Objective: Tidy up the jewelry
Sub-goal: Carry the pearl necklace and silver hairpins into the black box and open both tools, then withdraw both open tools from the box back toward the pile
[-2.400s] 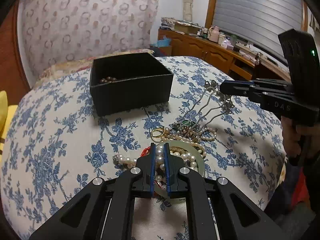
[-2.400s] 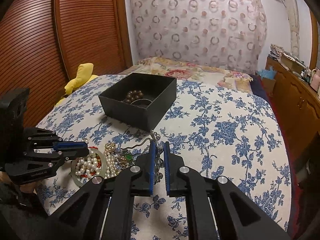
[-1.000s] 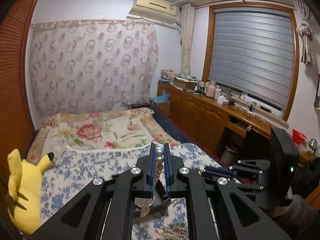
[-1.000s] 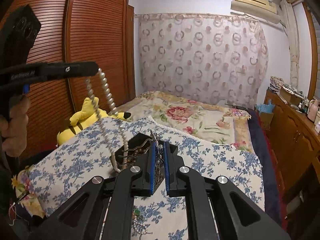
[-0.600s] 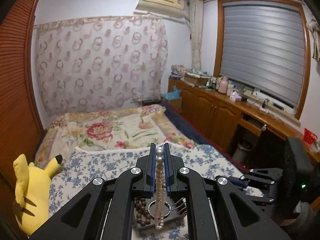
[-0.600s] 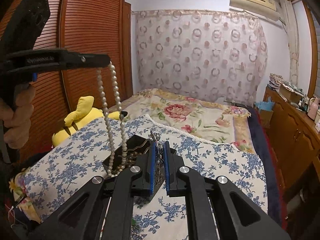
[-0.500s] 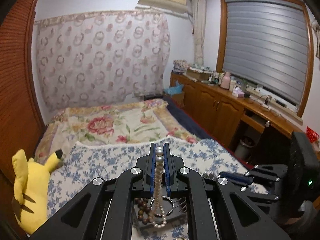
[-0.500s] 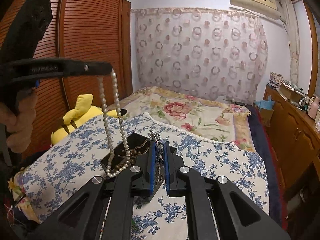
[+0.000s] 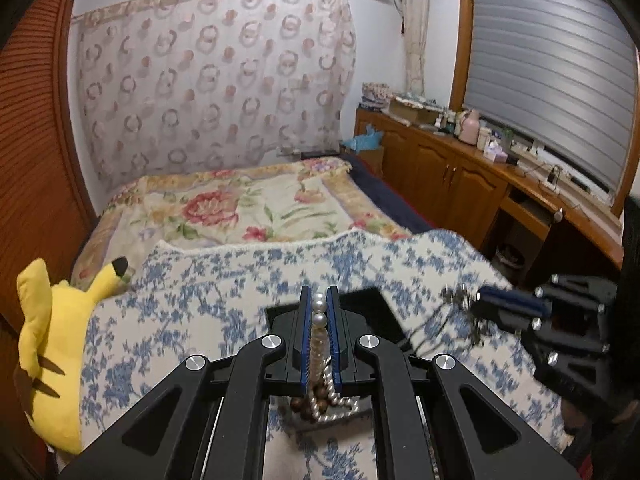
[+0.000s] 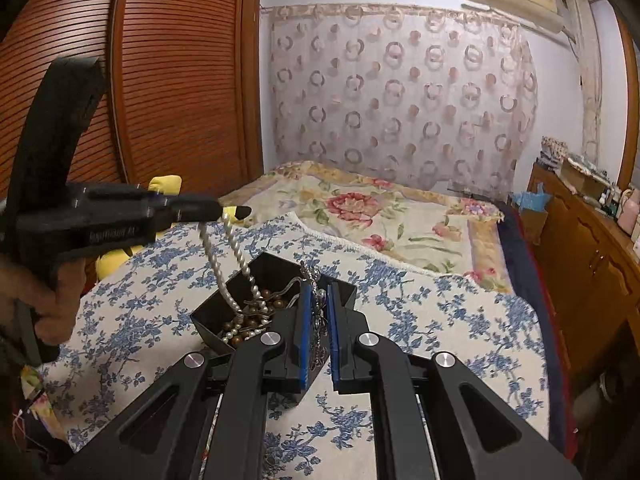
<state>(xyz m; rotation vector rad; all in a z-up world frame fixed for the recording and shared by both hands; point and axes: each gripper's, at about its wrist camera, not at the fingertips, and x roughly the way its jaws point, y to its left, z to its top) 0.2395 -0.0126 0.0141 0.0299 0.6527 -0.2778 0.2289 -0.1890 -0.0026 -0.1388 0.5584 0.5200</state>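
While pinched in left claw, pearl necklace over box

Both devices are matt black plastic. The left hand-held gripper has two angular arms, each with cut-out windows and two round silver screw heads, ending in narrow fingers lined with blue pads. The right hand-held gripper is built the same way. From the right wrist view, the left device's side bears faint pale lettering, too blurred to read, above a curved black handle wrapped by a bare-skinned hand.
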